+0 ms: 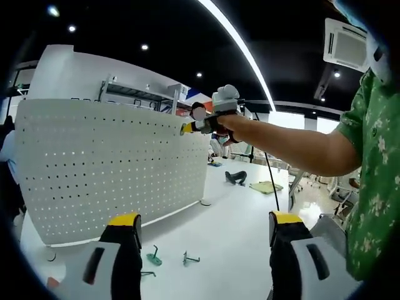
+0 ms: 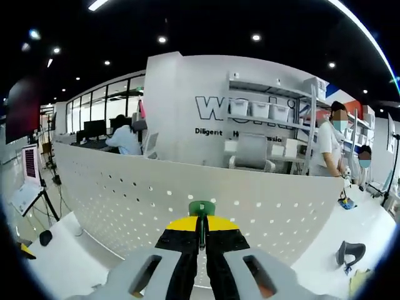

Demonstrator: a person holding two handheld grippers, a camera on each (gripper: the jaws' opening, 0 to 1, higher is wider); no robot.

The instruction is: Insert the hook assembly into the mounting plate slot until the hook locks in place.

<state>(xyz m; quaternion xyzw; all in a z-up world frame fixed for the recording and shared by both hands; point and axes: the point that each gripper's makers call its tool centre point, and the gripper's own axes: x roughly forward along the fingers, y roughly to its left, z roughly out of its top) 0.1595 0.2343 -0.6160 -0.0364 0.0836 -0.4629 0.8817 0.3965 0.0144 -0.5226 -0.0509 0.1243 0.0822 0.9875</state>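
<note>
Hook assembly: a small green-headed metal hook (image 2: 201, 209) clamped between the yellow-tipped fingers (image 2: 181, 226) of the right gripper (image 2: 200, 232), which are closed tight on it. Its green head projects just past the fingertips, and its thin shank runs back down between them, so its long axis lies along the gripper's own forward line. Directly ahead of the fingertips, close beyond the green head, stands the mounting plate, a white upright perforated metal pegboard panel (image 2: 144, 200) with rows of small round holes; whether the hook tip already touches a hole cannot be told. In the left gripper view the same right gripper (image 1: 187, 128) is seen at the panel's upper right corner, held by the person's hand (image 1: 228, 125), its tip against or just beside the white panel (image 1: 106, 169).

The left gripper (image 1: 203, 234) has its fingers (image 1: 125, 220) spread wide and empty, well apart from the panel. Between and beyond them, spare green-headed hooks (image 1: 154, 256) lie on the white tabletop (image 1: 237, 225).

Judgement: the right gripper is much the nearer; the coming move is a straight push along the hook's axis into a hole, then seating it downward until it locks.
</note>
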